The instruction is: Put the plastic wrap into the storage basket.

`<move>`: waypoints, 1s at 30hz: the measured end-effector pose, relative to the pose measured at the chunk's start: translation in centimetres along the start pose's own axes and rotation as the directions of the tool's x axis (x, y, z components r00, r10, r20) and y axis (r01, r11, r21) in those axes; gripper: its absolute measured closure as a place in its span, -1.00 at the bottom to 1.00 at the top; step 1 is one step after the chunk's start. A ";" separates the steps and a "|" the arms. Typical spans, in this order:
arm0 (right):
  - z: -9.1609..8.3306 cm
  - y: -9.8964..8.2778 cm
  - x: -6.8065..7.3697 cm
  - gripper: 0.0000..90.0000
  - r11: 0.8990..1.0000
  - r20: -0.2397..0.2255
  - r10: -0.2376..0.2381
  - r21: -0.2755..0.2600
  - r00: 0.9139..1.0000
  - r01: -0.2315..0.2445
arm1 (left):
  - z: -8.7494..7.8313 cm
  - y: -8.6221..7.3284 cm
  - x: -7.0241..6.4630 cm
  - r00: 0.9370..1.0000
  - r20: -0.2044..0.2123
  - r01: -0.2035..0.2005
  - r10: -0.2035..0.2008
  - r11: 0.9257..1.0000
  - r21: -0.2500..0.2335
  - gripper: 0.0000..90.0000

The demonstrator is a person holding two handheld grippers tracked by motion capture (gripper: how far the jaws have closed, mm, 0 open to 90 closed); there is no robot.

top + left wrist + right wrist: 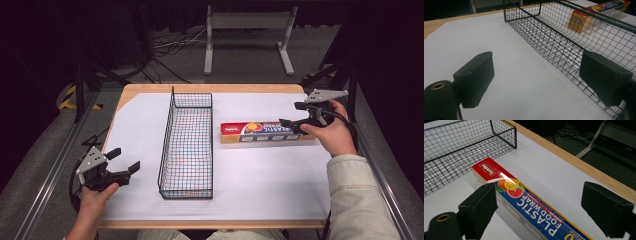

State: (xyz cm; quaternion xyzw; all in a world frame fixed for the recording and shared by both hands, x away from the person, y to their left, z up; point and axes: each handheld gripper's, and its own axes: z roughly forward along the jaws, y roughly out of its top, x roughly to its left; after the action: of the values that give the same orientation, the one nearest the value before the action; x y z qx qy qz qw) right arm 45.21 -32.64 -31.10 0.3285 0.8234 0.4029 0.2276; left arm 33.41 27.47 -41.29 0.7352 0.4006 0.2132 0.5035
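The left gripper [122, 160] hovers with jaws wide and empty beside the black wire rectangular basket [187, 145]. Right of the basket, the long red-and-blue cardboard box of plastic food wrap [262, 131] lies flat on the white-covered tabletop [265, 175]. The right gripper [292, 114] stands wide-jawed over the box's right end, not gripping it.

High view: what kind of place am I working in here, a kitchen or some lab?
Most likely a lab or recording workspace, not a kitchen. A wooden table covered in white paper stands in a dark room, with loose cables on the carpeted floor and a metal stand behind it.
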 end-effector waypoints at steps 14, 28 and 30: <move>4.0 2.2 -0.4 -0.58 0.939 -0.092 -0.228 0.241 0.969 0.244 | -1.0 -0.7 0.0 1.000 -0.014 0.007 -0.007 1.000 -0.003 -0.70; 8.9 1.8 -0.4 -0.61 0.853 -0.203 -0.294 0.385 0.934 0.352 | -0.5 -0.6 -0.1 1.000 0.000 0.005 -0.005 1.000 0.001 -0.71; 9.5 1.7 -0.2 -0.64 0.829 -0.227 -0.318 0.404 0.920 0.386 | -0.4 -0.6 -0.1 1.000 0.002 0.004 -0.004 1.000 0.004 -0.71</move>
State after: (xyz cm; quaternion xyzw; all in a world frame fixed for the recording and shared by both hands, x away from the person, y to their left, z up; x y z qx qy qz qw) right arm 51.98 -27.12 -35.12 0.1823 0.9541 0.1802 0.1550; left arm 32.83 27.76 -41.69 0.7356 0.4019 0.2110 0.5028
